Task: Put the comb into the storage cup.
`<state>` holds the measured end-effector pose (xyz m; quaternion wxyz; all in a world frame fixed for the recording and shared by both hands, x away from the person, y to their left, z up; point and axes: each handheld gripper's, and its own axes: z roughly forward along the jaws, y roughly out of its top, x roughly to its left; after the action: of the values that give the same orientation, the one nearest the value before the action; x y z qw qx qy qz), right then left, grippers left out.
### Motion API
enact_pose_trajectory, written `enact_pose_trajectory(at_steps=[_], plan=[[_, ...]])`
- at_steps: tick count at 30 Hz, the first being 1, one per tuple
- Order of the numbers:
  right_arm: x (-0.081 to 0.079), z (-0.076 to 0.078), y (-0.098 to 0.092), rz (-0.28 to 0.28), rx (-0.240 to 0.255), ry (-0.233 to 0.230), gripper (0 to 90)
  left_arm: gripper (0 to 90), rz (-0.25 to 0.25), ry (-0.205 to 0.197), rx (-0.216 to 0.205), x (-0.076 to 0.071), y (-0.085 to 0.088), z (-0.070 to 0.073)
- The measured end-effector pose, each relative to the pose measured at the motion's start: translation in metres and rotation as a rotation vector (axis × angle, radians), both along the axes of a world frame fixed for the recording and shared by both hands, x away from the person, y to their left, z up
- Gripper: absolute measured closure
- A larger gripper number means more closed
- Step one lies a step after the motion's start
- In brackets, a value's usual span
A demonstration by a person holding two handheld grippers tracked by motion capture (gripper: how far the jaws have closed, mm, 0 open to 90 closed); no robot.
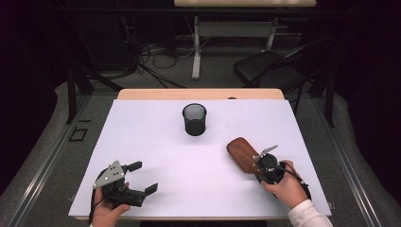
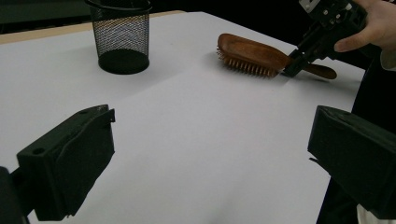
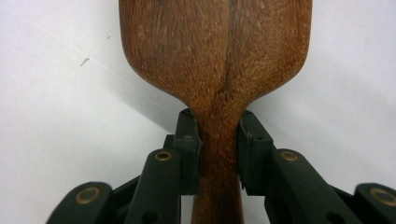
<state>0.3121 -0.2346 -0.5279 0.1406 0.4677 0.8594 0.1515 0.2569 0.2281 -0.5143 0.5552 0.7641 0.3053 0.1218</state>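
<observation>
Hairbrush position: wooden hairbrush (image 1: 241,153) lies bristles-down on the white sheet, toward the right edge of the tabletop (image 1: 142,137) and nearer the person's side; the handle points to the near right corner.
Right gripper: right gripper (image 1: 263,164) has its jaws closed narrow on the neck of the handle, just below where the paddle widens; in the right gripper view both black jaws press the wood from either side.
Left gripper: left gripper (image 1: 143,177) sits near the near left corner, jaws spread wide with nothing between them, well apart from the brush.
Mesh cup: black wire-mesh pen cup (image 1: 194,119) stands upright near the middle of the far edge, empty as far as I can see.
Slip risk: the hold is on a tapered, smooth neck, so I judge the brush could slide or swivel in the jaws once lifted, the heavy paddle drooping.
Tip risk: if the brush is meant for the cup, a wide paddle catching the rim could topple the light cup.
Drag risk: bristles scraping might wrinkle the sheet.
</observation>
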Motion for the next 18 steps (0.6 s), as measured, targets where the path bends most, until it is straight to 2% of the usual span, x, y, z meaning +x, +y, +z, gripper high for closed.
enact_pose_trajectory(at_steps=[1, 2, 4, 7, 18], plan=[[0.0, 0.001, 0.0, 0.005, -0.003, 0.002, 72.7, 0.4, -0.002, 0.001, 0.001, 0.0, 0.0, 0.0], [-0.001, 0.0, 0.0, 0.002, 0.009, -0.014, 72.7, 0.4, -0.003, 0.001, 0.001, 0.0, 0.0, 0.0], [-0.002, 0.002, -0.001, 0.006, -0.003, -0.011, 72.7, 0.4, -0.003, 0.001, 0.001, 0.0, 0.0, 0.0], [-0.004, 0.002, -0.001, 0.0, 0.028, -0.034, 72.7, 0.5, -0.003, 0.0, 0.002, 0.0, 0.0, 0.0], [-0.009, 0.01, 0.0, 0.0, 0.075, -0.098, 72.7, 0.4, -0.003, 0.002, 0.001, 0.0, 0.0, 0.0]])
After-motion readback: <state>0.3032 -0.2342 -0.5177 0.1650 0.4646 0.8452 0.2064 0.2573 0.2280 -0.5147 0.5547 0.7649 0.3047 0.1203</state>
